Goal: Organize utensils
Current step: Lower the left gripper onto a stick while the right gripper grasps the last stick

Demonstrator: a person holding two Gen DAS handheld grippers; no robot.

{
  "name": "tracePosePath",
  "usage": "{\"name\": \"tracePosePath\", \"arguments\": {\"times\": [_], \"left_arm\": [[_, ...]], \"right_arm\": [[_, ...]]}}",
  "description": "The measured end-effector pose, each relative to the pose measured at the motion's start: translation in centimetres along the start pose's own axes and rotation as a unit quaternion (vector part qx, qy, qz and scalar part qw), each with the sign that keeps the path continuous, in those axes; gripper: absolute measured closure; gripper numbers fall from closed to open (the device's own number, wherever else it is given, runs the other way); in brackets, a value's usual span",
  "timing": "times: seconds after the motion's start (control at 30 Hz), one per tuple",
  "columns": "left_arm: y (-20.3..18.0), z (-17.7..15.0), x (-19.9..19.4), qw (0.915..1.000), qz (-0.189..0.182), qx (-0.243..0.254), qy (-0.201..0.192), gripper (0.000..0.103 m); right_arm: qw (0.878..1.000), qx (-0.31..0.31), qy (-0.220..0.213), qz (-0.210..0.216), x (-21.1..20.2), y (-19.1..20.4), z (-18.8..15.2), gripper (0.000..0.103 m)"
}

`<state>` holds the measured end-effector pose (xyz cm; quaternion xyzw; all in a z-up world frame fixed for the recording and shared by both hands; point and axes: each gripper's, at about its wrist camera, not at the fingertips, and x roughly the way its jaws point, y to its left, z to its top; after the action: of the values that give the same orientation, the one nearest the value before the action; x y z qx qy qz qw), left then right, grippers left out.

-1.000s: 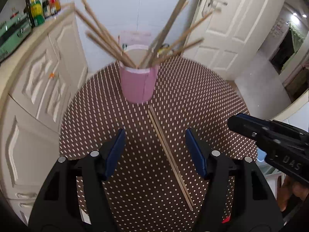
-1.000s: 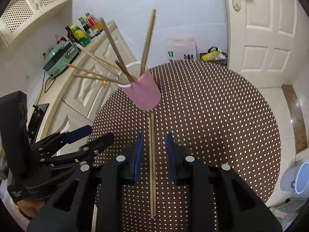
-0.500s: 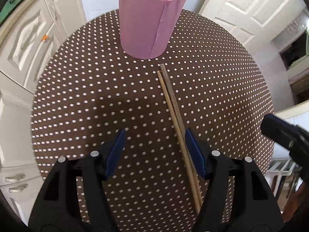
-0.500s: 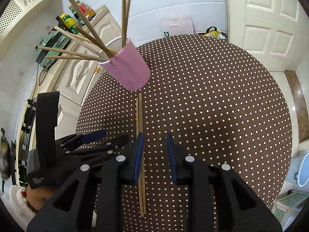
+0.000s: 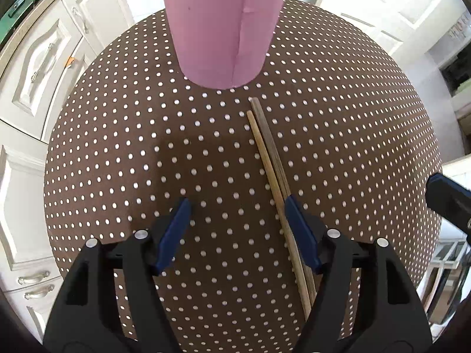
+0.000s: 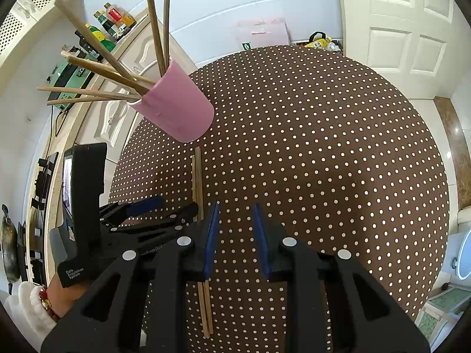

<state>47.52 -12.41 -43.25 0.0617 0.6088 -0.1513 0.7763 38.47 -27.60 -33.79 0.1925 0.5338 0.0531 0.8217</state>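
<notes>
A round table (image 6: 323, 147) in a brown, white-dotted cloth carries a pink cup (image 6: 179, 108) (chopsticks standing in it) and two chopsticks (image 5: 272, 170) lying side by side, apparently touching, just short of the cup.

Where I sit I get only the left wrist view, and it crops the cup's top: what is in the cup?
Observer: Several chopsticks stand in the cup. Two are nearly upright and the rest lean out to one side.
Operator: And the right hand-held gripper? I see just its tip.
Observer: The right hand-held gripper has a narrow gap between its jaws and nothing in it.
Operator: So where is the loose pair relative to it?
Observer: The loose pair lies on the table, passing beside one finger, outside that gap.
</notes>
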Motion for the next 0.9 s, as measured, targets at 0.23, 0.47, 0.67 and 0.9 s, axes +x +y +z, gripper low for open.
{"name": "tracePosePath", "arguments": {"times": [0.23, 0.47, 0.67, 0.9], "left_arm": [[0.5, 1.9, 0.6, 1.0000, 0.001, 0.003, 0.007, 0.034], [0.6, 2.9, 1.1, 0.9995, 0.022, 0.013, 0.019, 0.034], [-1.1, 3.2, 0.9, 0.9989, 0.037, 0.021, 0.018, 0.043], [2.0, 4.9, 0.8, 0.9999, 0.008, 0.005, 0.007, 0.089]], "right_arm": [[1.000, -0.008, 0.014, 0.005, 1.1, 0.5, 0.6, 0.081], [1.000, -0.015, 0.027, 0.007, 2.0, 1.1, 1.1, 0.081], [0.999, -0.027, 0.043, 0.003, 3.5, 2.0, 1.3, 0.081], [0.997, -0.041, 0.064, 0.007, 5.6, 3.2, 1.5, 0.081]]}}
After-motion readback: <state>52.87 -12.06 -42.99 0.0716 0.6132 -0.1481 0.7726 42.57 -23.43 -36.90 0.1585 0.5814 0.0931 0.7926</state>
